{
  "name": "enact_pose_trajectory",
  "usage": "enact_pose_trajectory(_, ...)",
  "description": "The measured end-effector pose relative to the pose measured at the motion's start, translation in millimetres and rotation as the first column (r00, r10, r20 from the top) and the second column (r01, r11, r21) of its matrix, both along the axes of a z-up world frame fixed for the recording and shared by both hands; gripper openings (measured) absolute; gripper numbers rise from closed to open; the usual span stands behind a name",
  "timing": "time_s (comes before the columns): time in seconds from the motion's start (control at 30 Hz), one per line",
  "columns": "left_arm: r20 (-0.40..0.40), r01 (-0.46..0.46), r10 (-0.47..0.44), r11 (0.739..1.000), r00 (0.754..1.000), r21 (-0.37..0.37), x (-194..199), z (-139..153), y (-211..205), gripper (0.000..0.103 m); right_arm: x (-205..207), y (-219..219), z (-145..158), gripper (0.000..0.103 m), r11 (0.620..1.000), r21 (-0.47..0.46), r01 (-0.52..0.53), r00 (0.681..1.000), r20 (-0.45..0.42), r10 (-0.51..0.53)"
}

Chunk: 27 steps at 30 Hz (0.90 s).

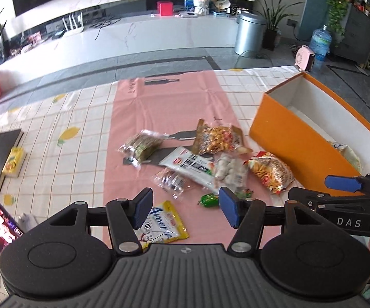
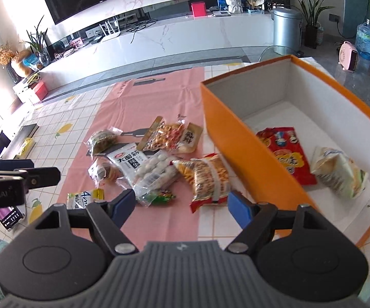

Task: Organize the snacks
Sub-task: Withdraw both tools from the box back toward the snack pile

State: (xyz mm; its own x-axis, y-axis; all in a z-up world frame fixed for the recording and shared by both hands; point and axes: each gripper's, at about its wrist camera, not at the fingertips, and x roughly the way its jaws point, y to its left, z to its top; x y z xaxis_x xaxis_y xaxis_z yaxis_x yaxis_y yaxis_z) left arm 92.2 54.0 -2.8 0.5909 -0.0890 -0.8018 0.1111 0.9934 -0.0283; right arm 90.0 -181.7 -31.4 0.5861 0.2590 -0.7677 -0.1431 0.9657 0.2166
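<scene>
I hold both claws wide and empty, the left gripper (image 1: 183, 206) and right gripper (image 2: 181, 206), hovering before loose snack packets (image 2: 159, 164) piled left of the orange box (image 2: 239, 138), ready for sorting.

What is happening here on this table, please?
A person with two handheld grippers is sorting snacks into an orange box. A red packet and a pale bag already lie inside. The other packets remain on the pink mat. The left gripper and right gripper are both open and hold nothing.
</scene>
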Motion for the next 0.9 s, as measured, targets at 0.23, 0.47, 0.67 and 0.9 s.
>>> enact_pose_trajectory(0.23, -0.012, -0.035, 0.034, 0.997, 0.999, -0.071, 4.5, -9.5, 32.0, 0.073, 5.8, 22.8, -19.2, 0.077, 0.998, -0.059, -0.03, 0.999, 0.014, 0.031)
enact_pose_trajectory(0.47, -0.075, -0.042, 0.038, 0.998, 0.996, -0.051, 18.9, -31.6, 36.5, 0.075, 23.2, 27.8, -32.7, 0.077, 0.996, -0.078, -0.045, 0.999, 0.02, 0.047)
enact_pose_trajectory(0.67, -0.189, -0.104, 0.102, 0.995, 0.977, -0.002, 34.4, -65.7, 39.5, 0.076, 37.5, 29.5, -43.4, 0.076, 0.983, -0.173, -0.06, 0.996, 0.062, 0.072)
enact_pose_trajectory(0.9, -0.255, -0.154, 0.151, 0.988, 0.955, 0.008, 41.5, -97.9, 45.1, 0.081, 50.6, 24.8, -62.6, 0.069, 0.98, -0.184, -0.072, 0.996, 0.046, 0.082)
